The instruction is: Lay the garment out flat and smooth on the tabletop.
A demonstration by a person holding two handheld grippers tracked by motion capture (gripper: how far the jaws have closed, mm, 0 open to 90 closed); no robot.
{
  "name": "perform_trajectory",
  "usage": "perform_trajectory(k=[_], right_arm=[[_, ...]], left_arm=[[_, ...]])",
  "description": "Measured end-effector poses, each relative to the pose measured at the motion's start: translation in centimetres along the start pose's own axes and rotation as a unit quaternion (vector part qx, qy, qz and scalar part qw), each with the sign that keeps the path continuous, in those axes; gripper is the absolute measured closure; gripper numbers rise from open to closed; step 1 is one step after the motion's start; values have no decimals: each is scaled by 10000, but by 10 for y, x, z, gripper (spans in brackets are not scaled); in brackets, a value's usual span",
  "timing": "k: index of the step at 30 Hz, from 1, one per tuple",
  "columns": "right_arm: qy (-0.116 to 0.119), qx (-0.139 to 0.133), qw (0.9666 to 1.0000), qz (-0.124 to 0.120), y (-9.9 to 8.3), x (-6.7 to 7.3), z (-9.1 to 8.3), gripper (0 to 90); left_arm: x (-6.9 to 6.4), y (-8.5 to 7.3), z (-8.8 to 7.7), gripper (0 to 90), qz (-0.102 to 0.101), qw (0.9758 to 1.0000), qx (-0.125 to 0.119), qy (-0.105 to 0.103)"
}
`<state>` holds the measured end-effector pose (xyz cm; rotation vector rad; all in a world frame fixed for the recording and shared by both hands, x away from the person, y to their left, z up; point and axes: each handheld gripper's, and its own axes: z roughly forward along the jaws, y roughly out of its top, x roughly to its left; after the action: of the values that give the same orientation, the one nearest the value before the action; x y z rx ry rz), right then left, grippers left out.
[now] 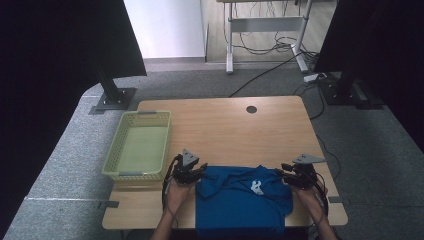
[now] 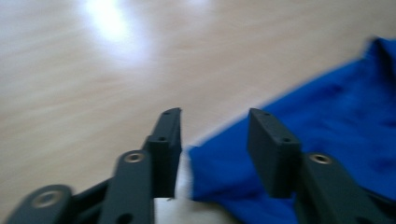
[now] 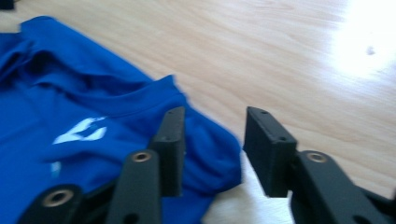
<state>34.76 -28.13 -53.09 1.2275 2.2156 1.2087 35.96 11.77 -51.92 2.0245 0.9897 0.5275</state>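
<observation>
The wooden table (image 1: 225, 125) carries a blue shirt (image 1: 242, 200) folded into a thick block at its near edge, hanging slightly over it toward the person, with a pale green basket (image 1: 140, 145) standing apart at the left. Both grippers sit at the far corners of the block: the left gripper (image 1: 192, 172) at the left corner and the right gripper (image 1: 295, 175) at the right, each with its 2 jaws parted and pressing on nothing, the cloth lying below and between them rather than pinched. The biggest risk, as I judge it, is the fold springing loose, since the layered fabric at the right corner already bulges up in the right gripper view (image 3: 205, 154) and nothing pins it. A second risk is the overhanging near edge dragging the block off the table if it is nudged. A smaller one is a jaw snagging the collar (image 3: 116, 100) on the way past. Lifting the block toward the basket by only 1 layer would let the rest unfold.
</observation>
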Motion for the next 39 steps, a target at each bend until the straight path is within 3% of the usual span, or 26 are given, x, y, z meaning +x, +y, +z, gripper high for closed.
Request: perform_trajectory(k=[3,5,7,8,11,17,19,24,27,33,36,39], right_arm=[[132,65,9999,-69,-2,10,-1,525],[259,82,9996,-87,-5,16,-2,480],[337,91,9993,-101,-6,19,-2,447],[524,105,9984,-191,-10,28,-2,435],[555,196,9978,-296,-13,34,1,462],[28,580,9968,-545,-18,32,17,589],[-39,488,9980,-391,-19,25,17,601],[-550,459,9970,-290,-16,9,15,584],[-559,357,9977,-162,-13,3,9,564],[-350,149,9992,-134,-4,12,1,417],[-185,109,9997,-143,-1,21,4,305],[-249,259,9990,-279,-2,29,15,231]], left_arm=[[-13,-10,9,487,256,9993,254,-44],[-17,-16,17,473,375,9984,413,53],[-17,-19,21,465,398,9979,503,120],[-15,-22,24,456,281,9987,414,126],[-12,-21,24,456,250,9986,426,191],[-4,-24,21,450,137,9985,410,335],[0,-25,20,449,101,9984,417,377],[5,-26,20,445,-31,9986,384,365],[5,-27,20,445,-70,9987,364,350],[7,-29,20,444,-159,9989,320,300],[9,-29,20,441,-226,9989,327,260],[9,-29,20,436,-236,9988,328,258]])
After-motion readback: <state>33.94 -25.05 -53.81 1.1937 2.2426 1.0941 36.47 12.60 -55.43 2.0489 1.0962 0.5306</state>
